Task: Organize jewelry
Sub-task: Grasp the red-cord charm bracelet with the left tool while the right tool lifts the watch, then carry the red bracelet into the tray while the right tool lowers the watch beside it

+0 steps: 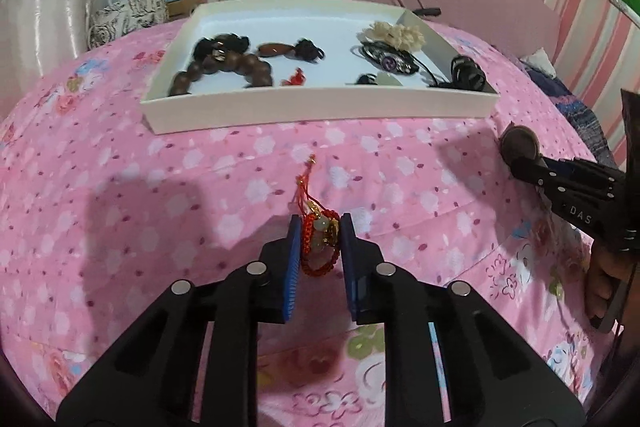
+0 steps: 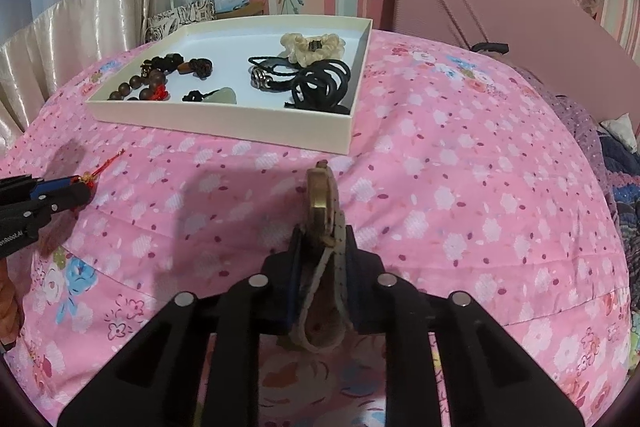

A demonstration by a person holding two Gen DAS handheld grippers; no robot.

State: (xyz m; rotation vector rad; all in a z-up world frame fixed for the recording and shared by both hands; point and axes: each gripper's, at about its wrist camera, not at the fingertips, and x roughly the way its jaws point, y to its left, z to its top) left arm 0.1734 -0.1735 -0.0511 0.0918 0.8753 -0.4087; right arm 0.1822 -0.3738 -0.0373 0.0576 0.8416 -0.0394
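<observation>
1. Pink floral bed (image 1: 200, 187): soft base carrying everything.
2. White tray (image 1: 320, 107): collects sorted jewelry, ahead of both grippers.
3. Right gripper (image 2: 322, 239): jaws clamp a watch (image 2: 320, 187), likely tray-bound.
4. Left gripper (image 1: 320, 239): jaws pinch a red bracelet (image 1: 320, 243).

The left claw (image 1: 320, 227) pinches a red corded bracelet (image 1: 320, 243) above the pink floral bedspread (image 1: 160, 207); beyond it sits a white tray (image 1: 320, 107) of jewelry.
</observation>
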